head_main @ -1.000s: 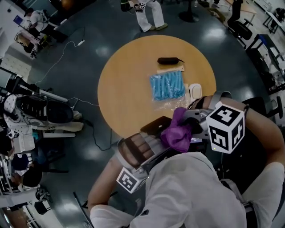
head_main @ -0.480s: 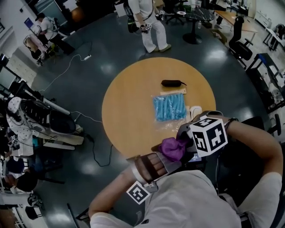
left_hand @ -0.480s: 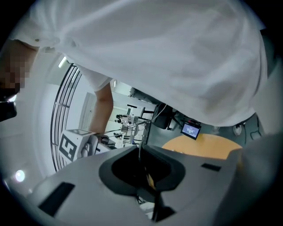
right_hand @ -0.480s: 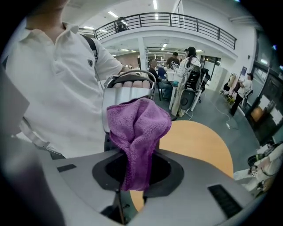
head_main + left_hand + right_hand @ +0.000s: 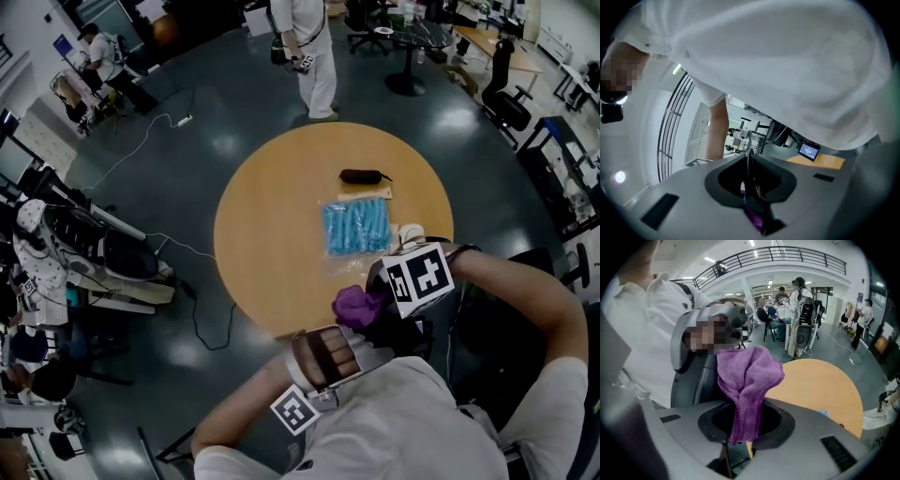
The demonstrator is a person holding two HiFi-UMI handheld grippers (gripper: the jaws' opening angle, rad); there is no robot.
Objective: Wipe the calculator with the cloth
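Round table [image 5: 272, 216] edge — right gripper [image 5: 738, 441] angled down pinching cloth [image 5: 747, 376], left gripper [image 5: 752, 206] near-level, clamping calculator [image 5: 749, 173].

So: pouch [image 5: 361, 175] at the back of the counter [image 5: 272, 225], pack [image 5: 356, 228] just in front; near edge, cloth [image 5: 747, 376] in right gripper [image 5: 738, 458], calculator [image 5: 751, 185] in left gripper [image 5: 757, 220].

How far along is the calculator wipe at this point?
Done: the right gripper is shut on the purple cloth. In hand: the left gripper grips a thin dark slab, apparently the calculator, with the cloth close by. Left: the wiping itself; no contact is visible.
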